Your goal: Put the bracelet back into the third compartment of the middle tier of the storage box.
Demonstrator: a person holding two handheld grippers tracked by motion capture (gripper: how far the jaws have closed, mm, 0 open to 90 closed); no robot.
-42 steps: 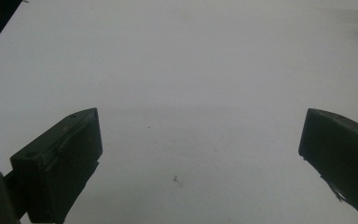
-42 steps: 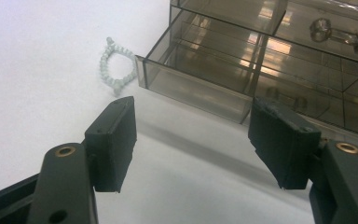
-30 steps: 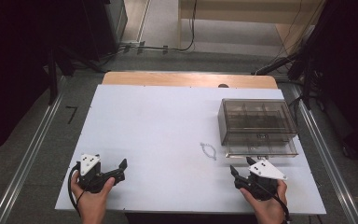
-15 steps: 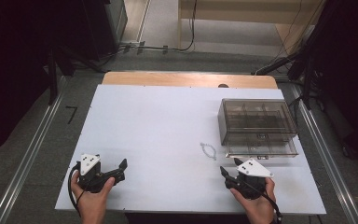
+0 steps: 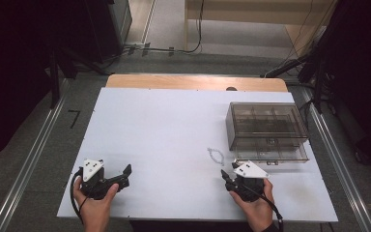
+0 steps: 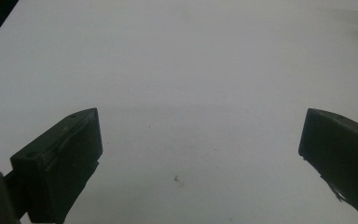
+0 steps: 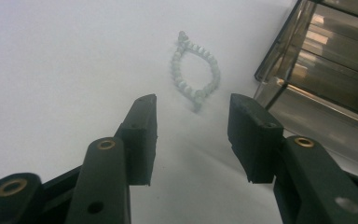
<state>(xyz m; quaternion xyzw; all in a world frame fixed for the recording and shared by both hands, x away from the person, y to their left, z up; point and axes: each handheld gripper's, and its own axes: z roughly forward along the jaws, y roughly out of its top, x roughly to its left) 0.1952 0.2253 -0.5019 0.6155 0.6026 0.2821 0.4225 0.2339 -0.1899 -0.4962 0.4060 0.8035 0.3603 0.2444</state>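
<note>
Our right gripper (image 7: pixel 193 137) has its black jaws parted and empty, aimed at the bead bracelet (image 7: pixel 196 70), a small loop of pale, glossy round beads lying on the matte white table (image 5: pixel 164 135) just ahead; we judge it lined up for a pickup. Beside it stands the smoky clear plastic organizer box (image 5: pixel 266 130). Our left gripper (image 6: pixel 200 149) rests wide open over bare table

High cam looks down/fwd over table (image 5: pixel 174 125); both tool cams skim it close (shared white top).
</note>
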